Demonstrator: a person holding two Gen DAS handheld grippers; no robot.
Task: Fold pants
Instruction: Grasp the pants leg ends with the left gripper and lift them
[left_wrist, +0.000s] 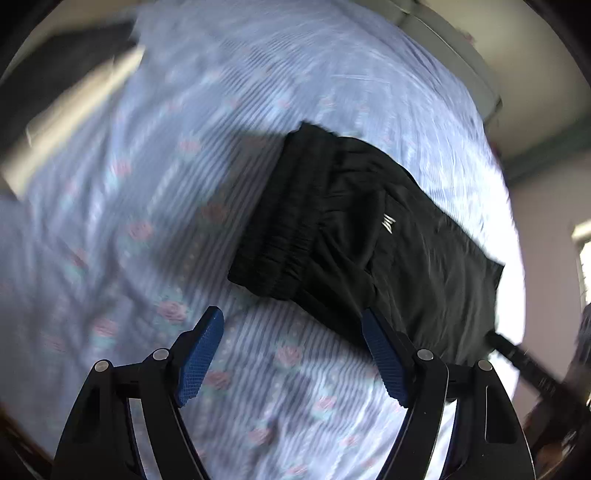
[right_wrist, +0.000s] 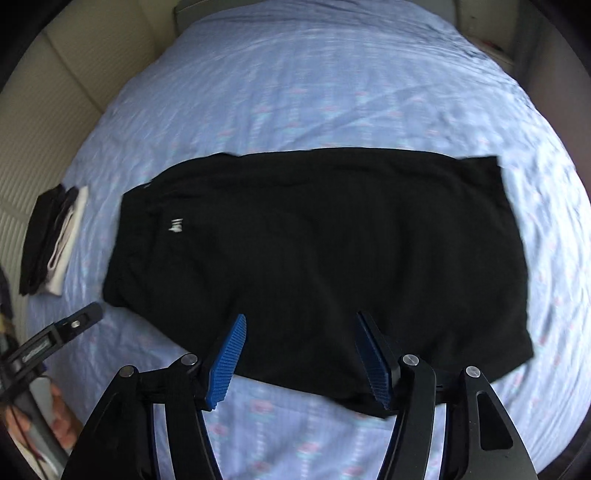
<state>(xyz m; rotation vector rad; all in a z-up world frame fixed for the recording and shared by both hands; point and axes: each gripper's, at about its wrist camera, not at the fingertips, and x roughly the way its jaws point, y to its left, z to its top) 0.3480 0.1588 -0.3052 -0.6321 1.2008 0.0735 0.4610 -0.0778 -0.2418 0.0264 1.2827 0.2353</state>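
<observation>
The black pants (right_wrist: 317, 254) lie flat on the bed sheet (right_wrist: 314, 81) as a compact rectangle, seemingly folded at least once; the right gripper (right_wrist: 299, 325) hovers wide open and empty over their near edge; the left gripper (left_wrist: 291, 317), likewise spread and empty, has the waistband (left_wrist: 280, 221) just ahead; perhaps one fold remains.

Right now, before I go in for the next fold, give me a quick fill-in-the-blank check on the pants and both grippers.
1. The pants are coloured ____.
2. Both the left gripper and the right gripper are ____, holding nothing.
3. The pants lie on a ____-patterned blue bedsheet.
4. The small white logo sits near the ____ end of the pants.

Missing words: black; open; floral; waistband
</observation>
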